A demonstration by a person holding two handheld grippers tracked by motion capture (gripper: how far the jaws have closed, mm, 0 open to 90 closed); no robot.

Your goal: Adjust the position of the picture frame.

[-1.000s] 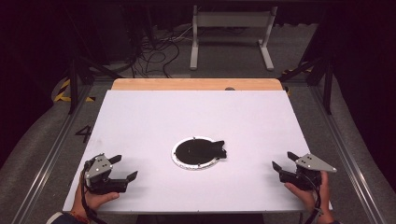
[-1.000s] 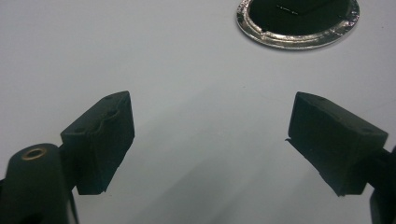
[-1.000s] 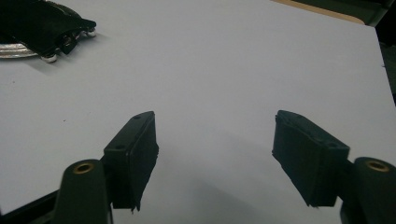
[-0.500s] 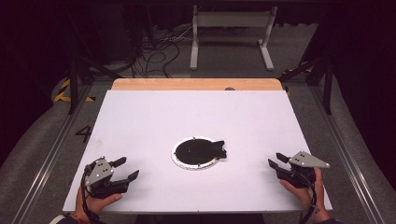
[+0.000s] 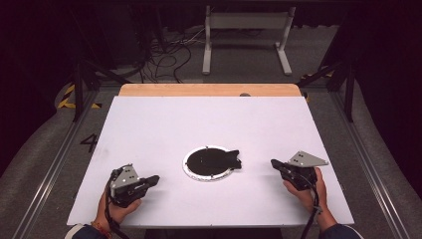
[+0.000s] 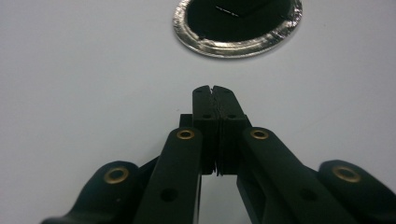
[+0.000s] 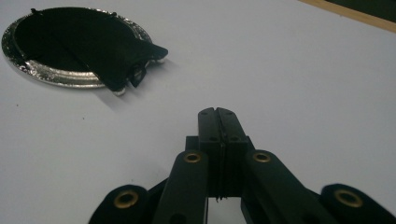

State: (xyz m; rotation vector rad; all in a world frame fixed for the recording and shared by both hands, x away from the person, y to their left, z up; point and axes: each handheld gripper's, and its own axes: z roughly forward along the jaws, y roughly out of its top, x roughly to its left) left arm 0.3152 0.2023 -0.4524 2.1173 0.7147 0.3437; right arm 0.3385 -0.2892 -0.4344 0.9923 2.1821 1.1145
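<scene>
A round silver-rimmed dish (image 5: 191,173) lies near the middle of the white table (image 5: 209,124), with a black cloth (image 5: 216,160) in it that hangs over the right rim (image 7: 133,58). My left gripper (image 5: 155,180) rests at the front left, pointing right toward the dish (image 6: 224,46); its jaws are pressed together, empty (image 6: 215,89). My right gripper (image 5: 273,164) sits at the front right, pointing left at the cloth, jaws shut with nothing between them (image 7: 218,111).
A wooden strip (image 5: 209,90) borders the table's far edge. Beyond it stand a white metal frame (image 5: 246,30) and loose cables (image 5: 164,55) on the floor. Metal rails (image 5: 54,164) run along both sides of the table.
The right gripper has slid a little left toward the dish. The left gripper has barely moved.
</scene>
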